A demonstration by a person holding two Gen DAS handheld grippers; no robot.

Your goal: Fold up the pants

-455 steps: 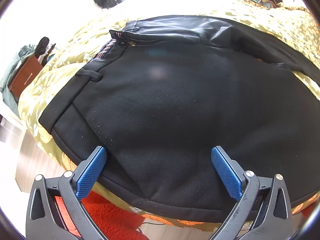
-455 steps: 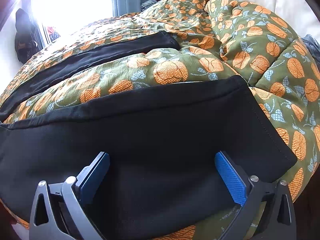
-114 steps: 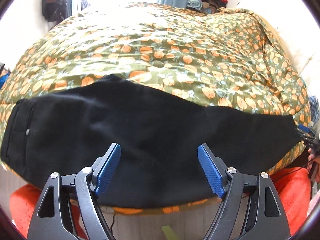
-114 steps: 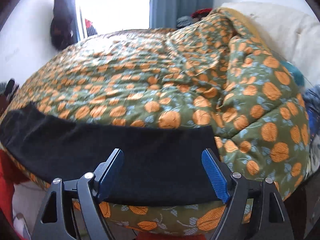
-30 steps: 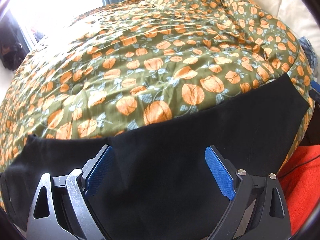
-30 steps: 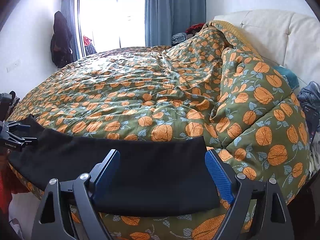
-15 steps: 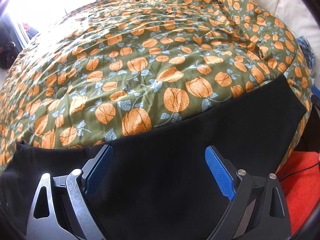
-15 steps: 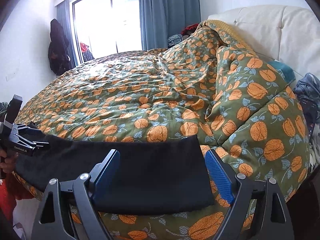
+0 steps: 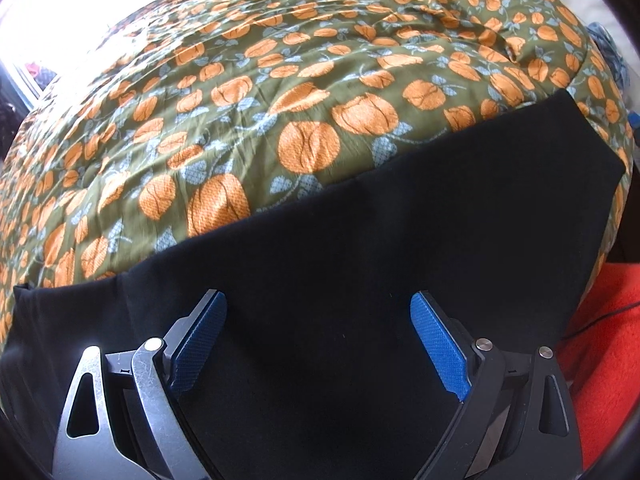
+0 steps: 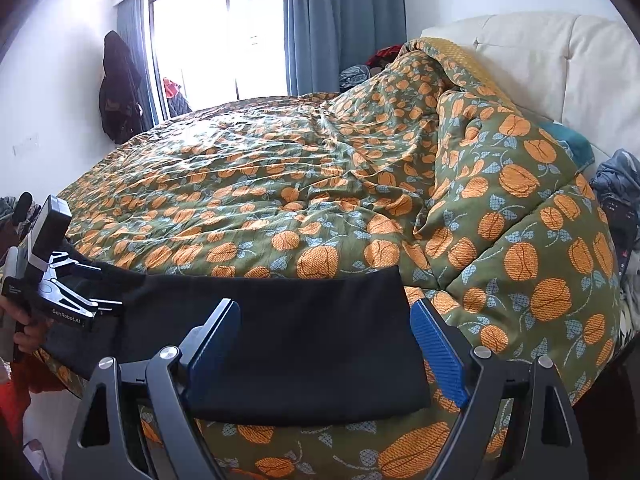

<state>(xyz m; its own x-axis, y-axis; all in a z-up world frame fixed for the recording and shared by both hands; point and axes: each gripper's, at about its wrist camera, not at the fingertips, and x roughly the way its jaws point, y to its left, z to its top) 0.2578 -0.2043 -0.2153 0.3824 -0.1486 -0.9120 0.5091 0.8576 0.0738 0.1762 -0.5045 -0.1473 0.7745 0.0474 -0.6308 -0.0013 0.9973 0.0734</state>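
Observation:
Black pants [image 9: 400, 248] lie flat, folded lengthwise, along the near edge of the bed; they also show in the right wrist view [image 10: 312, 332]. My left gripper [image 9: 318, 344] is open just above the pants' middle part, holding nothing. My right gripper [image 10: 326, 350] is open above the leg-hem end, holding nothing. The left gripper also shows in the right wrist view [image 10: 102, 286] at the far left, low over the pants. The waist end is out of sight.
A green quilt with orange pumpkins [image 10: 304, 184] covers the bed and bunches up at the right near the white headboard [image 10: 540, 64]. An orange blanket [image 9: 600, 340] lies beside the bed. A window and blue curtains [image 10: 344, 28] are behind.
My left gripper has moved lower and closer over the pants. My right gripper has pulled back a little and tilted up. Both stay open.

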